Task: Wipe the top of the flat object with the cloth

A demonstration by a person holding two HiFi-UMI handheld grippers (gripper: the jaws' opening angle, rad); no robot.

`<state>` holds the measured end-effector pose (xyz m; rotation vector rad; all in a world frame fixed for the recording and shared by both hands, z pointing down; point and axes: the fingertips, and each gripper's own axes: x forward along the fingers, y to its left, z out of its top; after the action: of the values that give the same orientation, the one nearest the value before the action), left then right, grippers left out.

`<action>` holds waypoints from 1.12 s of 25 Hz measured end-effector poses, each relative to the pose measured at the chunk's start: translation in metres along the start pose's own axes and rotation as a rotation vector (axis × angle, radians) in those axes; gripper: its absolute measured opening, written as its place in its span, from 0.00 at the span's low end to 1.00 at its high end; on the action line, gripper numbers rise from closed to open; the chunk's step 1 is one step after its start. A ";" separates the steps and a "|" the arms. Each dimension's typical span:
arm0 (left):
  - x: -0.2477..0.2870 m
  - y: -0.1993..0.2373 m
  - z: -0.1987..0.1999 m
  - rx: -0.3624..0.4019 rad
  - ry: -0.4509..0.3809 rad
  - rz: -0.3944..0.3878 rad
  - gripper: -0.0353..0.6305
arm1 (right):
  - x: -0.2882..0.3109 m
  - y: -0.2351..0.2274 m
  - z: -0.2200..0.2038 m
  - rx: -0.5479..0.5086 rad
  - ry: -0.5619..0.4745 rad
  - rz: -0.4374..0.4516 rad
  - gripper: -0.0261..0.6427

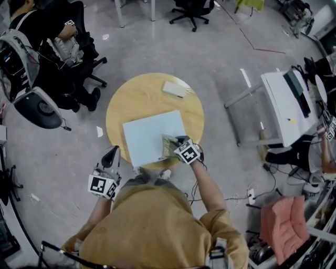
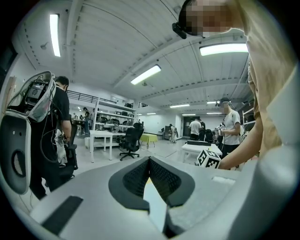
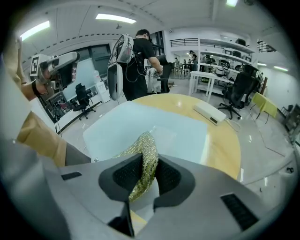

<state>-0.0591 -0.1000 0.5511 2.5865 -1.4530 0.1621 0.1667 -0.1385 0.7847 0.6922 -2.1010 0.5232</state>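
A pale blue flat board (image 1: 149, 134) (image 3: 140, 129) lies on the round wooden table (image 1: 136, 97). My right gripper (image 1: 181, 144) (image 3: 146, 164) is shut on a yellow-green cloth (image 1: 169, 145) (image 3: 143, 157), which rests on the board's near right part. My left gripper (image 1: 111, 157) (image 2: 150, 176) is off the table at its near left edge, held up and pointing out across the room. Its jaws are closed together with nothing between them.
A white rectangular block (image 1: 175, 89) (image 3: 210, 112) lies at the table's far side. Office chairs (image 1: 191, 10), a seated person (image 1: 50, 42) at left, a white table (image 1: 286, 102) at right and a pink cushion (image 1: 283, 223) surround the table.
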 end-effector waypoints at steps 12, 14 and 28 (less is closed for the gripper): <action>0.021 -0.030 -0.002 0.009 -0.003 -0.019 0.06 | -0.039 -0.068 -0.052 0.056 0.025 -0.087 0.14; 0.022 -0.037 -0.003 0.009 -0.004 -0.019 0.06 | -0.047 -0.079 -0.063 0.063 0.033 -0.106 0.14; 0.025 -0.027 -0.003 -0.005 -0.008 -0.009 0.06 | -0.079 -0.109 -0.071 0.076 0.055 -0.185 0.14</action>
<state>-0.0232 -0.1065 0.5560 2.5927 -1.4418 0.1472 0.3170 -0.1574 0.7723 0.8962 -1.9504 0.5151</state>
